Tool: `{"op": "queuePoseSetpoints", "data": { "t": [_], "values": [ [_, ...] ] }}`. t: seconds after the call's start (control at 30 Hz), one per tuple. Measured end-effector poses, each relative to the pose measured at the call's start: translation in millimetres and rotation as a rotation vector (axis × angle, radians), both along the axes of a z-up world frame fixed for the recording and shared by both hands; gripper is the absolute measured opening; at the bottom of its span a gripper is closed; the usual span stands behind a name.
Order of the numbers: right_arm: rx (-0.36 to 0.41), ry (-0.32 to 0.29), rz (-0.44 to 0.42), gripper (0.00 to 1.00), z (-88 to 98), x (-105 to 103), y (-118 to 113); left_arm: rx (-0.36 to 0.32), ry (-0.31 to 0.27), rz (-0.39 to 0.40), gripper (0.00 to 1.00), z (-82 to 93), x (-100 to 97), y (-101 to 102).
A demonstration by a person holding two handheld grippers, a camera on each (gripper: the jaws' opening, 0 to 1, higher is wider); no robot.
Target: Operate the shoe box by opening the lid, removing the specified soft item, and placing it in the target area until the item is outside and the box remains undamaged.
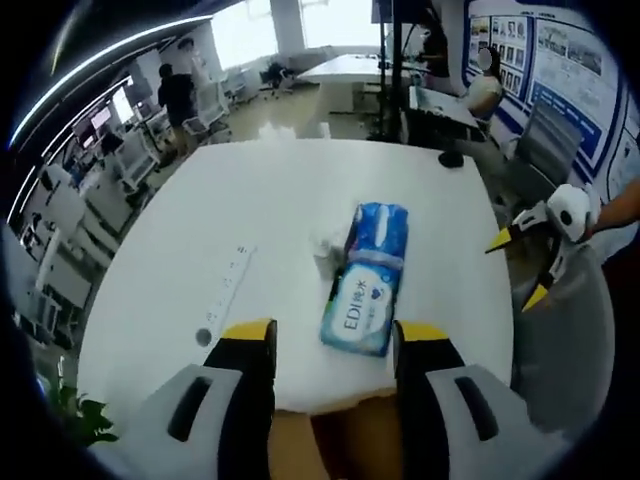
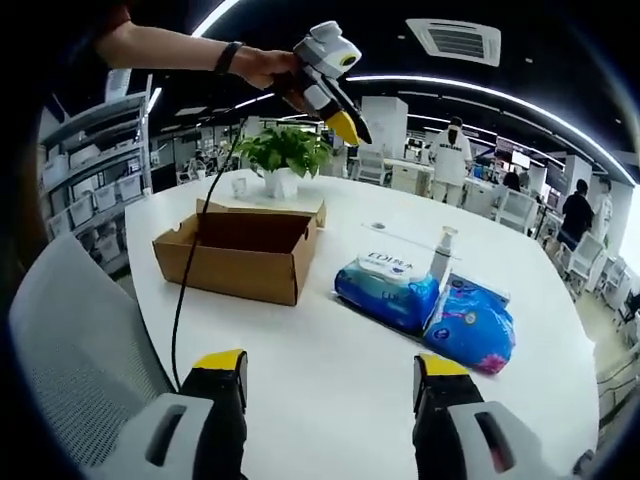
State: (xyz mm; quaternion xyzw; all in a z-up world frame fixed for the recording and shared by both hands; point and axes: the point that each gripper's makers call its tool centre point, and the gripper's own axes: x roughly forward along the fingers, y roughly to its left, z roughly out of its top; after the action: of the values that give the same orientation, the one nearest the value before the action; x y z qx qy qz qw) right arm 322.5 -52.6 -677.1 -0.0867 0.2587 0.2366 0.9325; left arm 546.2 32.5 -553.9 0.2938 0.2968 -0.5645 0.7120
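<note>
An open brown cardboard shoe box (image 2: 240,255) sits near the edge of a round white table (image 2: 330,400), its lid folded back and its dark inside showing nothing that can be made out. Just beside it lie two soft blue packs (image 2: 385,290) of tissues or wipes, one overlapping the other (image 2: 470,330), with a small white pump bottle (image 2: 442,255) standing between or behind them; which pack is the specified item cannot be told, but both rest on the tabletop, outside the box. In the left gripper view the lettered pack (image 1: 368,280) lies lengthwise ahead of the jaws, next to a white power strip (image 1: 228,283).

The left gripper (image 2: 340,118) hangs in the air above the box and a potted plant (image 2: 283,160), its yellow tips close together and holding nothing; a cable trails from it down past the box. The right gripper (image 2: 330,375) is spread wide and empty, low over the near table edge.

The risks from here look modest but real: the dangling cable could catch a box flap and drag or tear the cardboard; a careless reach with the left gripper could tip the plant or the bottle; and a pack nudged toward the rim could slide off the smooth table.
</note>
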Motion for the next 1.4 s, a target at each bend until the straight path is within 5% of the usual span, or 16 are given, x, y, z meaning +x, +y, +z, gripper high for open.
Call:
{"op": "queuePoseSetpoints", "data": {
  "t": [0.7, 1.4],
  "values": [
    [-0.007, -0.016, 0.097, 0.66, 18.4, 18, 30, -0.172, -0.017, 0.251, 0.47, 25.5, -39.0, 115],
    [-0.019, -0.013, 0.201, 0.67, 25.2, 48, 73, -0.291, -0.009, 0.534, 0.47, 6.7, -84.1, 220]
  ]
}}
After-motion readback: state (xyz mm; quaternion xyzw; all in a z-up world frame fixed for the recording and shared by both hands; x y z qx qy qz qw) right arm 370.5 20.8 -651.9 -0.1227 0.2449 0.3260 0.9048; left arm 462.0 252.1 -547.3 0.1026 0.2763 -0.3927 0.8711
